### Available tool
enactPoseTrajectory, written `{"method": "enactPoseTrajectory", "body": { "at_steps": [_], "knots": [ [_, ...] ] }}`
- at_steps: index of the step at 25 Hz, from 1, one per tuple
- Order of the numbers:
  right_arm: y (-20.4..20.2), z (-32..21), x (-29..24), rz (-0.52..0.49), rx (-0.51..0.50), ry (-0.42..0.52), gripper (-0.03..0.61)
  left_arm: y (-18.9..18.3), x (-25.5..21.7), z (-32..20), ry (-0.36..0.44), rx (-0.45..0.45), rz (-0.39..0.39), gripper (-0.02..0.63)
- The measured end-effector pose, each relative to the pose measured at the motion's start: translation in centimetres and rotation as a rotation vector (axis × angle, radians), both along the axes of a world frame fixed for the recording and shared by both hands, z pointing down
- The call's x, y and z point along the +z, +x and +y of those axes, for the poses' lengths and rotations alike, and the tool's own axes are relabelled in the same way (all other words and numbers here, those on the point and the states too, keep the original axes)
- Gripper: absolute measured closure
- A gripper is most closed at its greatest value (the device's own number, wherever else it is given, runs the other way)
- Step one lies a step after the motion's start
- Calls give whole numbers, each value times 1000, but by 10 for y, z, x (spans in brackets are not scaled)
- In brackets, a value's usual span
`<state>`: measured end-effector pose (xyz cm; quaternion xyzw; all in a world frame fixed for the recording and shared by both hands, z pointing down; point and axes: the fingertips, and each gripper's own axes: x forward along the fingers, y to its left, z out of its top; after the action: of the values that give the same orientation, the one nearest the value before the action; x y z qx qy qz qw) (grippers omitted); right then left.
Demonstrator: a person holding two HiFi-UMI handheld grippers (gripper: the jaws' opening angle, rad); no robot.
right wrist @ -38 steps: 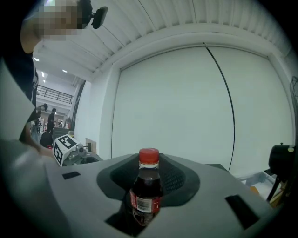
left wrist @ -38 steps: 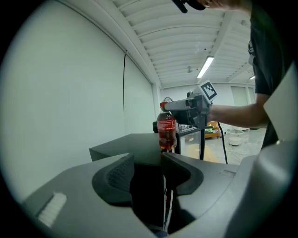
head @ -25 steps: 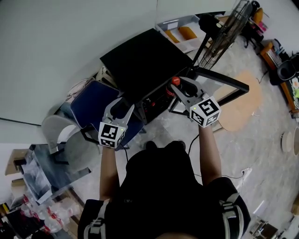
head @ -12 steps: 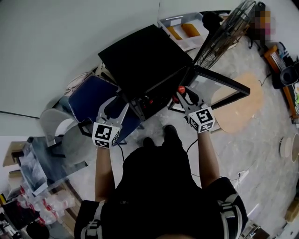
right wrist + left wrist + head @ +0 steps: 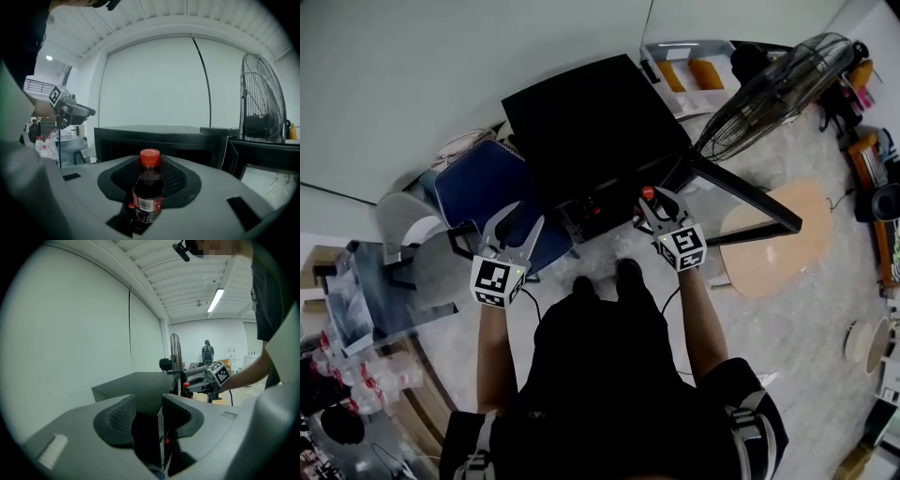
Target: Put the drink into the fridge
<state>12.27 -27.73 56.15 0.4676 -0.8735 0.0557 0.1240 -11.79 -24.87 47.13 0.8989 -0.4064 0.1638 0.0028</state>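
The drink is a dark bottle (image 5: pixel 148 192) with a red cap (image 5: pixel 648 194). My right gripper (image 5: pixel 149 180) is shut on it and holds it upright. In the head view the right gripper (image 5: pixel 661 211) hovers in front of the black fridge (image 5: pixel 591 122). The fridge's glass door (image 5: pixel 741 187) stands swung open to the right. My left gripper (image 5: pixel 514 225) is held left of the fridge front. In the left gripper view its jaws are closing around nothing, and the left gripper (image 5: pixel 157 413) points toward the fridge's edge (image 5: pixel 140 380).
A blue chair (image 5: pixel 483 197) stands left of the fridge, close to my left gripper. A standing fan (image 5: pixel 769 98) and a round wooden board (image 5: pixel 769 239) lie to the right. A white shelf with orange items (image 5: pixel 689 70) sits behind. A person (image 5: pixel 206 352) stands far off.
In the head view both grippers have drifted down and to the left, and the bottle has stayed in the right one. The fridge door stays open.
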Motion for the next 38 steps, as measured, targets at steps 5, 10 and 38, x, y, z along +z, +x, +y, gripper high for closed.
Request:
{"method": "enactPoseTrajectory", "body": {
  "at_steps": [5,10,38],
  "knots": [
    [0,-17,27,9,-68,-29,445,2,4,8,-17,-90,-13,442],
    [-4,-31,51,18,-148,-66,445,3,11,23,-46,-190,-26,442],
    [-48,-99,174,104,-378,-180,446,30,45,93,-154,-573,-41,442]
  ]
}}
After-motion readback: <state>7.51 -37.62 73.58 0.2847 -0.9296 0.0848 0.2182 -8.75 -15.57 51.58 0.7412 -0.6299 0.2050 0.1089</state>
